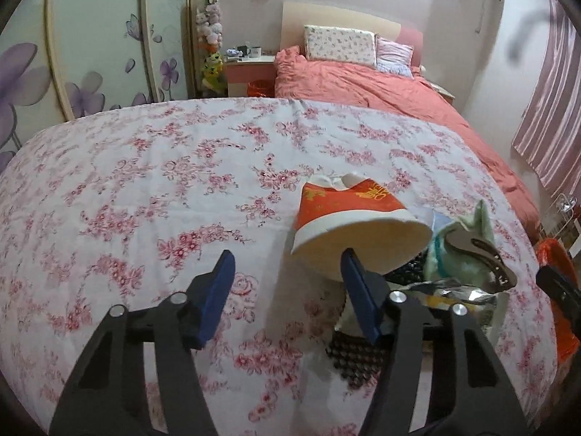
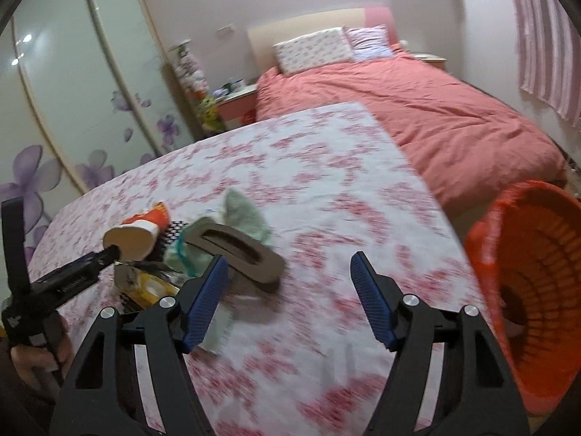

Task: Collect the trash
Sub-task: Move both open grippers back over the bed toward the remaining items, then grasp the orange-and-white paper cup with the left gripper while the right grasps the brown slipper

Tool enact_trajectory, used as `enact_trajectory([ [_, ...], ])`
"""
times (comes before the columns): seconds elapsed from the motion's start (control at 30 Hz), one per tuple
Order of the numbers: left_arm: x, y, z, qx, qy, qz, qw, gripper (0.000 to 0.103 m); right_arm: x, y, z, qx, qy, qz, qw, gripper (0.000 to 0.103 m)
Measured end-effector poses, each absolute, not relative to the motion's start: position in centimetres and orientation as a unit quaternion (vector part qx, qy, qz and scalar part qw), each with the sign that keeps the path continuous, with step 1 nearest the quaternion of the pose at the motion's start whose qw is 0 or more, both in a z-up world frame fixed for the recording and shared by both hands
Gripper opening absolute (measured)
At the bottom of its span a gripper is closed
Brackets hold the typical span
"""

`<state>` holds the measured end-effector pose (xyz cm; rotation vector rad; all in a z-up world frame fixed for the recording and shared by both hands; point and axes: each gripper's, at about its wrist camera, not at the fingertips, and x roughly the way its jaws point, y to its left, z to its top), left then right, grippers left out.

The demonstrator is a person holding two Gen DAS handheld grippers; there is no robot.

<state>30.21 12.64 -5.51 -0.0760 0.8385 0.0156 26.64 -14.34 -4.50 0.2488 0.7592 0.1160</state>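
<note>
On the floral tablecloth (image 1: 145, 189), a tipped red paper cup (image 1: 348, 218) lies among wrappers. The left gripper (image 1: 287, 276) and right gripper (image 2: 290, 279) both gape, grasping nothing; an orange basket (image 2: 537, 254) stands beside.

I see a surface (image 1: 145, 189) covered by a white cloth printed with pink flowers. On it, bunched near one edge, lie a tipped red-and-white paper cup (image 1: 348, 218), a crumpled pale green wrapper (image 2: 247, 218), a flat brown cardboard cutout with a slot (image 2: 236, 250), a shiny yellow-and-silver foil packet (image 2: 145, 283) and a black-and-white checked piece (image 1: 356, 359).
</note>
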Motion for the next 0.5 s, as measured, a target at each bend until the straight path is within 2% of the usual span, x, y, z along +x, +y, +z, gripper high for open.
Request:
enact_trajectory([
  [0.17,32.0,12.2,-6.4,-0.021,0.419,0.002,0.908,0.048,28.9,-12.1,-5.3,0.090,0.392,0.085,0.912,0.070],
  [0.27,33.0,12.2,-6.9,-0.023,0.426,0.001,0.904,0.039,29.7,-11.1,-6.0,0.072,0.407,0.093,0.906,0.070],
  [0.33,33.6,12.2,-7.1,-0.025,0.430,-0.001,0.903,0.028,30.0,-10.6,-6.3,0.058,0.416,0.098,0.902,0.059],
  [0.4,34.0,12.2,-7.3,-0.028,0.431,-0.003,0.902,0.021,29.9,-10.5,-6.4,0.052,0.420,0.098,0.901,0.055],
  [0.5,34.2,12.2,-7.2,-0.025,0.426,0.001,0.904,0.017,29.6,-10.6,-6.3,0.052,0.418,0.099,0.901,0.049],
])
